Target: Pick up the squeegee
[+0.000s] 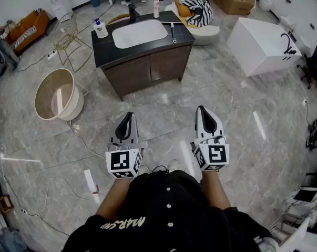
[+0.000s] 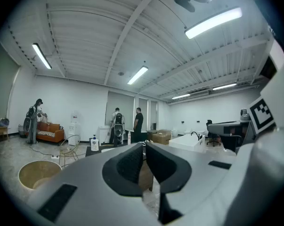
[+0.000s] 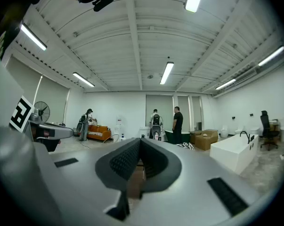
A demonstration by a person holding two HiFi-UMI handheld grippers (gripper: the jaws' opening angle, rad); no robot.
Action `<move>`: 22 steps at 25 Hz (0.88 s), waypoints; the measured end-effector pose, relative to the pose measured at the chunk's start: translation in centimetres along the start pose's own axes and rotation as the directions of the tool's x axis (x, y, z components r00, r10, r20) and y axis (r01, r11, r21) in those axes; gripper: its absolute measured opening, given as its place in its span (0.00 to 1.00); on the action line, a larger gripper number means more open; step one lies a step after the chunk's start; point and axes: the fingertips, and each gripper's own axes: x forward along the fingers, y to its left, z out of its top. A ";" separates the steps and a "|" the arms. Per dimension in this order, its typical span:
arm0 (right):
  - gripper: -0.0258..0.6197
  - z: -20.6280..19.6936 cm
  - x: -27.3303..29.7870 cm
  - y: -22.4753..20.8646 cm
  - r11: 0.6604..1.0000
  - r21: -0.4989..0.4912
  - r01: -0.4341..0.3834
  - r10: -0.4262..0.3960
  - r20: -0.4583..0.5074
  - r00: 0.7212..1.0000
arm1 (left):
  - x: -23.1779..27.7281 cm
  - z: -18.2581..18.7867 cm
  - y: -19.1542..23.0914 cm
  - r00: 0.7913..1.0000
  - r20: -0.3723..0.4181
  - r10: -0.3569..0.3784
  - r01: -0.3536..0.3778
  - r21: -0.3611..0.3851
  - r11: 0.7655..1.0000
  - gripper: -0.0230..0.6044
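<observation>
Black buttoned shirt, pale lettering; grey-white left gripper and right gripper, black fingers, 2 black-and-white marker cubes

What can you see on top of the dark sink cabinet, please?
A white basin, a black tap, a pump bottle, a white bottle and a squeegee. Shut doors hide the inside.

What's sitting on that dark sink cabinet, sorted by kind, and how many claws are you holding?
Claws: 2, left claw, right claw
Bottles: 2, pump bottle, tall bottle
squeegee: 1
faucet: 1
Total: 6
</observation>
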 end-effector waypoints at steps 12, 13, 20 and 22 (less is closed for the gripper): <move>0.04 0.2 0.2 -0.3 0.999 0.043 -0.026 0.025 0.012 1.000 | 0.5 0.0 -0.3 1.000 -0.013 0.007 -0.007 -0.001 1.000 0.07; 0.04 0.1 0.1 -0.4 0.998 0.046 -0.032 0.031 0.011 0.999 | 0.6 -0.1 -0.5 1.000 -0.017 0.010 -0.010 0.000 1.000 0.07; 0.04 -1.7 -0.2 -4.3 0.996 0.074 -0.056 0.057 -0.007 0.998 | 2.0 -1.1 -3.6 0.998 -0.034 0.046 -0.047 -0.021 0.999 0.07; 0.04 -2.1 -0.1 -5.5 0.995 0.072 -0.064 0.066 -0.014 0.998 | 2.4 -1.5 -4.3 0.997 -0.039 0.066 -0.067 -0.022 0.998 0.07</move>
